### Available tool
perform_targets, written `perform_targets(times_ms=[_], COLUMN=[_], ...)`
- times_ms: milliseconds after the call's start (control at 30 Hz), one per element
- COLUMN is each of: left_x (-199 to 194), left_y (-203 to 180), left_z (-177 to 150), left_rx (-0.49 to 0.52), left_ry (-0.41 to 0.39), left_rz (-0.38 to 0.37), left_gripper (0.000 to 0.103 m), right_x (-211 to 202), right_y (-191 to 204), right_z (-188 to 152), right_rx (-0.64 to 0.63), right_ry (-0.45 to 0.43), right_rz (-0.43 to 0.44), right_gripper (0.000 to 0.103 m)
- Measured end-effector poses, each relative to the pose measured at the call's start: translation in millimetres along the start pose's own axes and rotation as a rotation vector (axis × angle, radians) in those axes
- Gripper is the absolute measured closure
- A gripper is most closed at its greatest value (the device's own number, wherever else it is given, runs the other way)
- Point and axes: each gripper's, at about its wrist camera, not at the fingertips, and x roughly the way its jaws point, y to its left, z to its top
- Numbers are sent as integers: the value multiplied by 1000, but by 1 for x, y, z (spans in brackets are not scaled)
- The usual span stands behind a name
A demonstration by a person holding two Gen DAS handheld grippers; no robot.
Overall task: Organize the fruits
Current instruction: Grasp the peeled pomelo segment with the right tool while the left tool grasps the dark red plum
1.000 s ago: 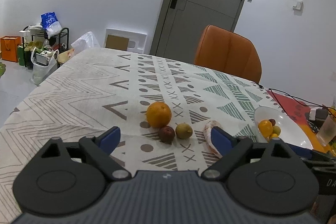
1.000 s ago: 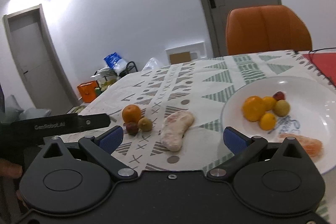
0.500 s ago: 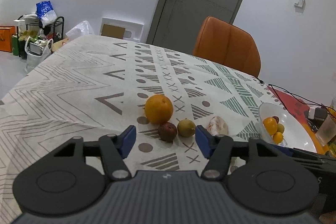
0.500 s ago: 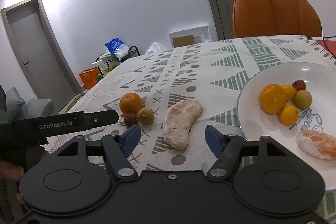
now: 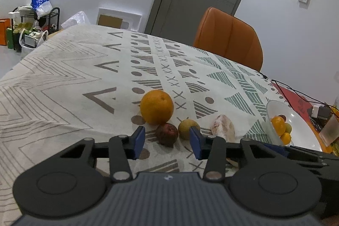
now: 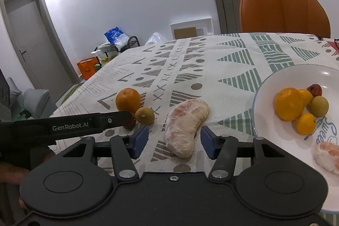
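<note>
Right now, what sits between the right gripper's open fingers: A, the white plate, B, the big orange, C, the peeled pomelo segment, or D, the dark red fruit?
C: in the right wrist view the peeled pomelo segment lies on the tablecloth, framed by the open right gripper.

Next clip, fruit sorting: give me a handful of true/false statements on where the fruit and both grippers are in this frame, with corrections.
1. The pomelo segment lies on the tablecloth between the right gripper fingers. True.
2. The big orange is in the white plate. False: it sits on the cloth.
3. The left gripper is shut on the dark red fruit. False: its jaws are open around it.
4. The plate already holds fruit. True.
</note>
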Motion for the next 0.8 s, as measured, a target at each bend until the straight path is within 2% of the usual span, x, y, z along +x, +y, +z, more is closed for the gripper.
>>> perform_targets(times_ms=[200, 567, 667, 700, 800], left_x=[8, -6, -11, -13, -16], left_y=[4, 20, 24, 25, 26], left_z=[1, 2, 2, 1, -1], left_rx=[-12, -32, -39, -40, -45], left_ry=[21, 14, 14, 13, 13], left_rz=[-20, -11, -2, -2, -5], left_gripper=[80, 81, 81, 81, 81], right_x=[11, 27, 29, 29, 28], right_y=[4, 15, 18, 19, 21], right_z=[0, 3, 2, 1, 1], right_rx=[-3, -19, -30, -34, -41], right_ry=[31, 37, 30, 29, 29], right_rz=[-20, -60, -64, -66, -70], right_gripper=[53, 53, 61, 68, 70])
